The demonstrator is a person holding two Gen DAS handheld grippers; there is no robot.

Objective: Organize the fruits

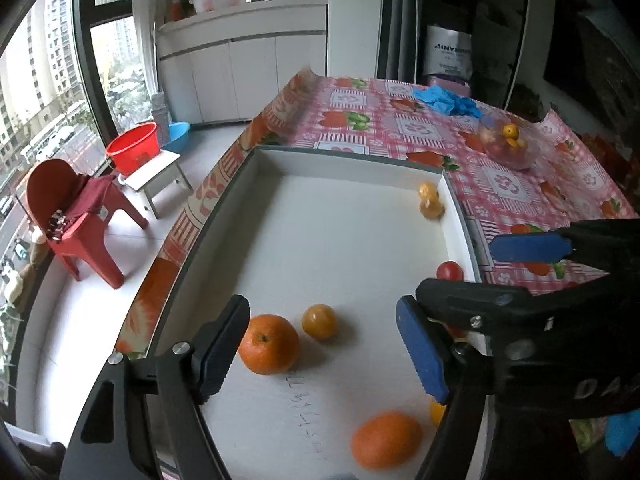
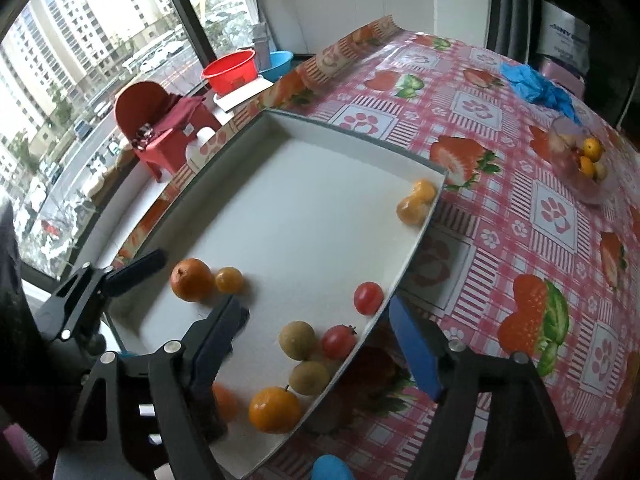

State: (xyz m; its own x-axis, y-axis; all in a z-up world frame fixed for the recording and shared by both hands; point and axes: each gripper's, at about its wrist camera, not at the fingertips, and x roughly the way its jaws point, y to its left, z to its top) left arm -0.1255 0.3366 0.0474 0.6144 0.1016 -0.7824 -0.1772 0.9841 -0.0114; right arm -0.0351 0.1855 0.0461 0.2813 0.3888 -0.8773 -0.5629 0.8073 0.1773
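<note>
Most fruit still lay loose in the white tray: an orange beside a small yellow fruit, tomatoes and brown fruits along its right wall. A clear bowl farther back on the tabletop already held several, so sorting seemed partly done. The left hand-held gripper hung spread above the orange; the right hand-held gripper hung spread, empty, straddling the tray's right wall.

A pink checked tablecloth with printed strawberries covers the table, and a crumpled blue glove lies near its far edge. On the floor beside the window stands a red plastic chair with a dark red cloth draped over it. Behind the chair, a red basin sits on a small white stool, with a blue basin just beside it.
</note>
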